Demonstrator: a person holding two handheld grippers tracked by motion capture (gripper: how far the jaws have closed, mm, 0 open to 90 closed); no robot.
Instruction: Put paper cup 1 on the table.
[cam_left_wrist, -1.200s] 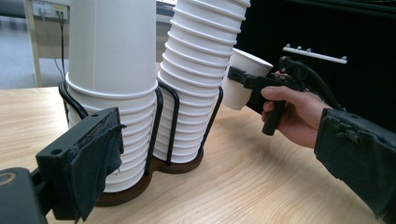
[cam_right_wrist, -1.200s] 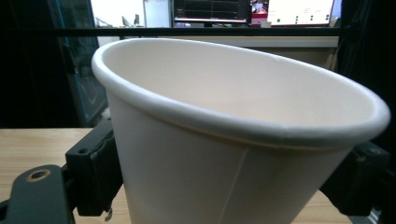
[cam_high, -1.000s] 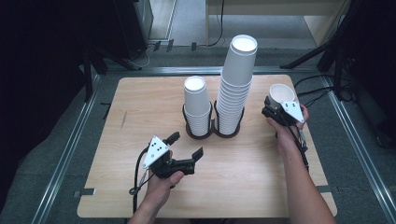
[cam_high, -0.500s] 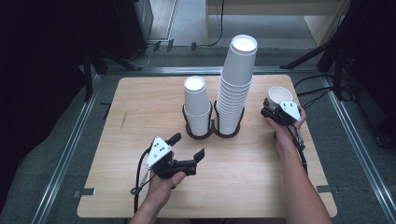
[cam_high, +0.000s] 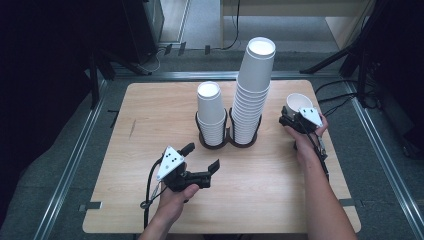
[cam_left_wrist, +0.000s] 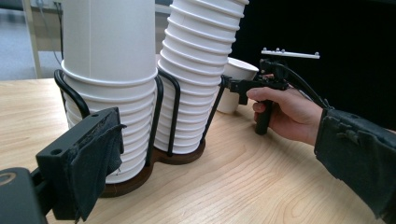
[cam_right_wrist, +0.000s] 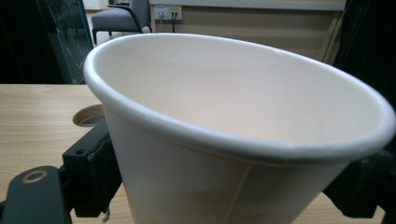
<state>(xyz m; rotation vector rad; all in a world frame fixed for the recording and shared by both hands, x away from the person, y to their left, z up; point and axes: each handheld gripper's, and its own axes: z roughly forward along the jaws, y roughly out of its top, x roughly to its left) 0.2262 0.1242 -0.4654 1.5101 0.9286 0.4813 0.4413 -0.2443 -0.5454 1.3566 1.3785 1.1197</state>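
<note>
At the tabletop's (cam_high: 150, 105) right edge, we see the loose paper cup (cam_high: 298, 102) standing between the right tool's (cam_high: 289, 119) jaws, which have just been easing apart. We judge it light, thin-walled, easily crushed; grip low on the wall. Left tool (cam_high: 202, 162) hangs wide, empty. Wood surface, dim room.

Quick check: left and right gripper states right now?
Left gripper: open, holding nothing, near the cup holder.
Right gripper: jaws either side of a single paper cup, just been opening; grip cannot be told.
</note>
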